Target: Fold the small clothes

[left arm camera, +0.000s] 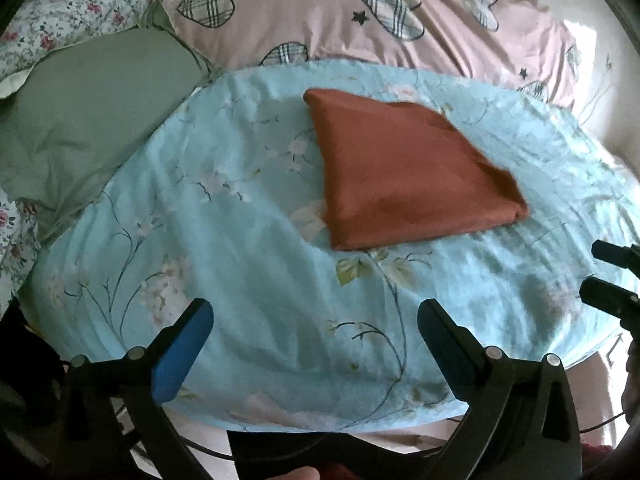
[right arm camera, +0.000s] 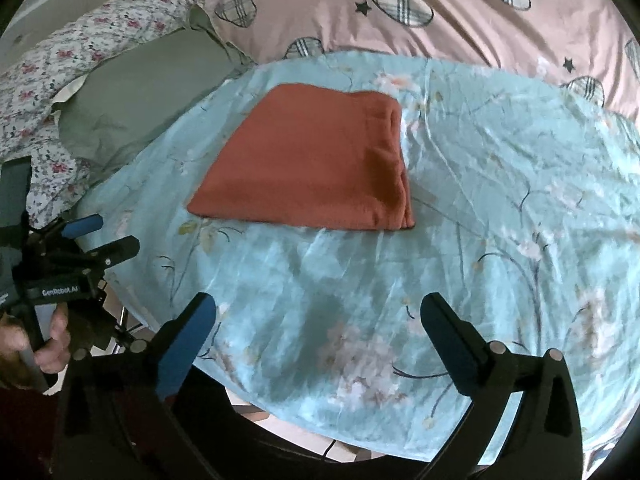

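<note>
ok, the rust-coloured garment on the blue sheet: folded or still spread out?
Folded. The rust garment lies as a compact flat rectangle on the blue floral sheet, with stacked layers showing along its right edge. Neither set of tongs touches it.

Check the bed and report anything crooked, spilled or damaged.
Nothing stands out. The rust-red folded cloth lies flat and neat on the light blue floral sheet; no spill or tear shows.

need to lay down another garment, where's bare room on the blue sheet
The folded rust-red garment takes the middle-far part of the light blue floral sheet. Free: the wide strip between it and both open grippers, left and right, and the stretch to its right. Crowded: far left, where the green pillow and floral bedding press against the sheet.
</note>
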`<state>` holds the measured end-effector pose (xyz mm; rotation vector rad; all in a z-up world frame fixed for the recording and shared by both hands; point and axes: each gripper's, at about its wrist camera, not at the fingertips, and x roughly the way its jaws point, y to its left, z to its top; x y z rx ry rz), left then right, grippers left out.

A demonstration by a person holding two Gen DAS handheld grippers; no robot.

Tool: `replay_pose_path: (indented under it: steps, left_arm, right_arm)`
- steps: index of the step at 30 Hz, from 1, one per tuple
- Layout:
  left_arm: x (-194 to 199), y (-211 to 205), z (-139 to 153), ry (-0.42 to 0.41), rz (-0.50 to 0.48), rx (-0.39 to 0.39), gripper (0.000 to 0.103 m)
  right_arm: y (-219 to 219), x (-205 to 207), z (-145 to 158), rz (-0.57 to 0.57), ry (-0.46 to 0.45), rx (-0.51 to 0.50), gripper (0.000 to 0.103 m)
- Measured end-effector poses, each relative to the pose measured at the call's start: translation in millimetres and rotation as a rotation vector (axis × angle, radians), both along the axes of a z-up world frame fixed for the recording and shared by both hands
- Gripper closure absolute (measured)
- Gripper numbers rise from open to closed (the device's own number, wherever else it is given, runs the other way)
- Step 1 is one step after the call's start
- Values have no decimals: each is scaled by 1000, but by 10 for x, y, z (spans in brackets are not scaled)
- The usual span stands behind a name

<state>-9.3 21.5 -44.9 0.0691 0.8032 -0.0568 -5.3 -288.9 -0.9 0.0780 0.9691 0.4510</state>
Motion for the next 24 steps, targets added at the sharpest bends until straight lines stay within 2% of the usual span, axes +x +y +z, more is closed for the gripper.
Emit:
replay_pose_path:
  steps: [8, 15, 24]
  left_arm:
    - [132, -66, -164, 33, -7, 52, 1]
    - [318, -84, -67, 19, 26, 72, 1]
    - [490, -201, 132, -30, 35, 90, 1]
  right_arm:
    - [84, 158, -144, 21, 35, 14, 1]
    - [149, 309, -101, 43, 27, 14, 1]
    - [220, 553, 100, 67, 2, 7, 1]
